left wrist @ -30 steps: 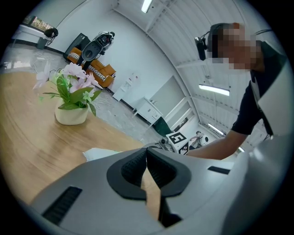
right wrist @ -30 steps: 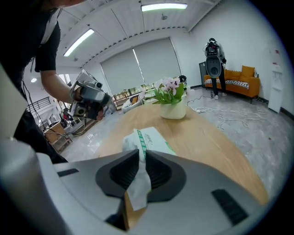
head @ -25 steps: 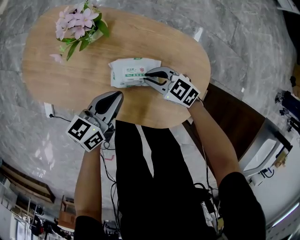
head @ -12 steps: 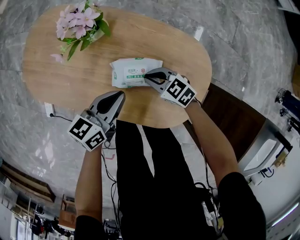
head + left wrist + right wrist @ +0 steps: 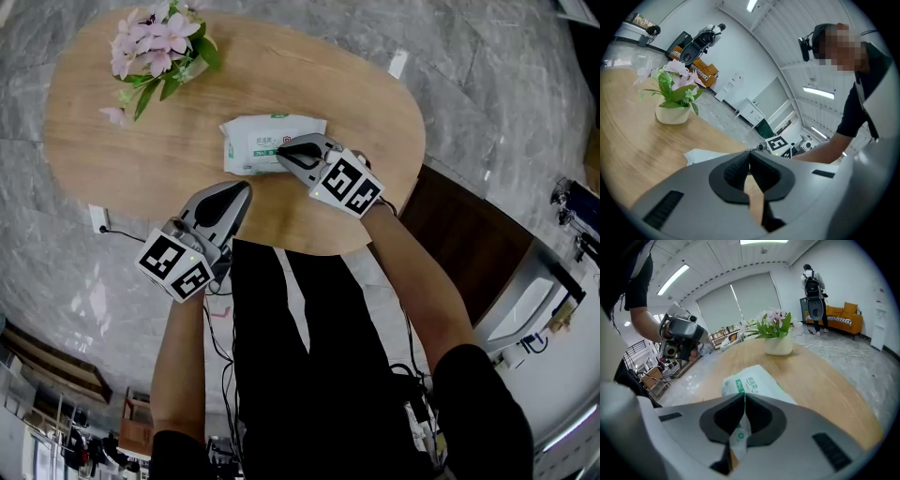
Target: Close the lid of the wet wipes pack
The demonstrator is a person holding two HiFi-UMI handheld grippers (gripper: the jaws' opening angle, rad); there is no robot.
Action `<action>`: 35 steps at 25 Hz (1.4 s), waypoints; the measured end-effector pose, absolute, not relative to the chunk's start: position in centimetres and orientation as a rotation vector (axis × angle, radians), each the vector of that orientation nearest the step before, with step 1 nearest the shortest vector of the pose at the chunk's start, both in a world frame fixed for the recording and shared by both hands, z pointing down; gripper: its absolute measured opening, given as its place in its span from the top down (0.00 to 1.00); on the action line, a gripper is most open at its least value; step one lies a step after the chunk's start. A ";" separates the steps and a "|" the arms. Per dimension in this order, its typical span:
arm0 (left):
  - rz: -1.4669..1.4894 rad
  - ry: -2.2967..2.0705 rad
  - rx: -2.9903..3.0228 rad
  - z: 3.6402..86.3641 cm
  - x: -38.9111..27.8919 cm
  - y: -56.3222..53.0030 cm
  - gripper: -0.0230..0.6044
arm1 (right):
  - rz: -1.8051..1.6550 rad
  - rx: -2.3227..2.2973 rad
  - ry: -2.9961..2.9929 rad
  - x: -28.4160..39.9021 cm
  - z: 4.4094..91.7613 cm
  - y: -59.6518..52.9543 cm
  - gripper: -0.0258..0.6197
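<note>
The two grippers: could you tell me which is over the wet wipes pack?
The right gripper: its tips are over the wet wipes pack; the left gripper is clear of it.

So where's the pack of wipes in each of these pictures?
Head view: upper middle, pack of wipes on the table at the right tongs' tips.
Left gripper view: only a white edge, just above the left tongs.
Right gripper view: centre, just beyond the right tongs.
Shared landmark: the pink flowers.

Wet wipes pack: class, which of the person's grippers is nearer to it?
Right. The right gripper, shut, is over the wet wipes pack; the left gripper, shut, sits off it by the table edge nearer the person.
</note>
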State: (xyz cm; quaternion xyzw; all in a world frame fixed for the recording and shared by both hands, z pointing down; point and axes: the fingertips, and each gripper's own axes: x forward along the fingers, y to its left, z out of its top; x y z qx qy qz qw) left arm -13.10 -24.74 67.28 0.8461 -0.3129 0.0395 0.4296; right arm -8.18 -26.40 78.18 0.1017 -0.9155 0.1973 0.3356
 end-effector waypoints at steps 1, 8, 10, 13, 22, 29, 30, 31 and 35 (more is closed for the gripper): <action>0.098 -0.780 2.112 67.3 -13.1 -24.7 0.94 | 0.526 0.274 -2.385 -8.2 78.3 -26.4 0.94; 0.094 -0.782 2.109 67.3 -13.2 -24.8 0.94 | 0.504 0.286 -2.324 -8.2 78.9 -26.4 0.94; 0.095 -0.781 2.109 67.4 -13.2 -24.9 0.94 | 0.475 0.280 -2.305 -8.2 79.0 -26.5 0.94; 0.094 -0.782 2.109 67.4 -13.3 -24.9 0.94 | 0.471 0.293 -2.279 -8.2 79.1 -26.5 0.94; 0.088 -0.782 2.111 67.2 -13.1 -24.9 0.94 | 0.418 0.321 -2.228 -8.4 79.2 -26.6 0.94; 0.091 -0.788 2.120 66.7 -13.2 -24.8 0.94 | 0.429 0.344 -2.263 -8.1 78.7 -26.8 0.94; 0.091 -0.790 2.121 66.5 -13.3 -24.7 0.94 | 0.432 0.358 -2.271 -8.0 78.4 -26.8 0.94; 0.092 -0.792 2.123 66.2 -13.3 -24.7 0.94 | 0.443 0.373 -2.283 -7.9 78.0 -26.9 0.94; 0.093 -0.806 2.141 64.6 -13.4 -24.9 0.94 | 0.491 0.420 -2.328 -7.5 75.6 -26.8 0.94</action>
